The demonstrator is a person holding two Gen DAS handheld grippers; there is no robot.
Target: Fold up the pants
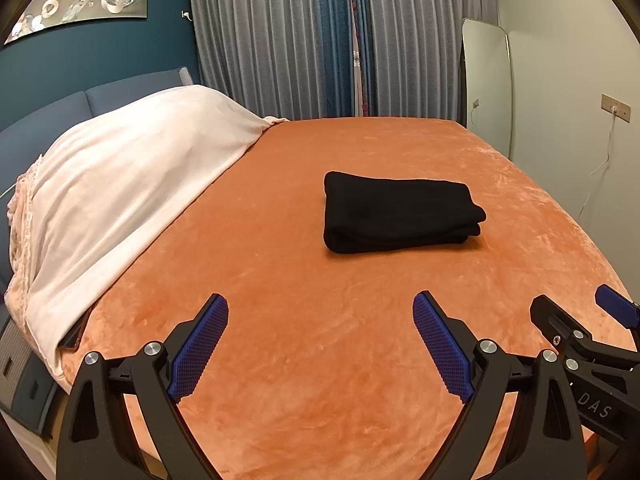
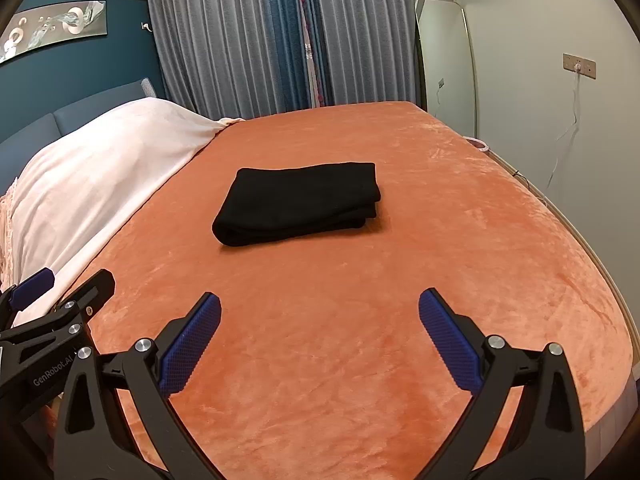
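Across both wrist views, your working surface is a bed [image 1: 320,360] covered by an orange plush blanket [image 2: 360,340], which fills most of each picture. Toward the headboard side, a white cover [image 1: 120,184] lies draped over a raised mound, its edge touching the orange blanket. Grey curtains [image 1: 272,40] hang behind the bed, and a tall mirror [image 2: 444,68] leans against the pale wall.

At mid-bed, the black pants [image 1: 396,212] lie folded into a compact, layered rectangle, flat on the blanket and well apart from the white cover. Folded edges stack at the right end.

Your left gripper [image 1: 320,344] hovers near the foot of the bed, jaws spread wide, blue pads [image 1: 200,348] holding nothing. Your right gripper [image 2: 320,344] sits just beside it, likewise spread wide and holding nothing. Neither tool touches the pants; both stand well short of them, pointed toward them.
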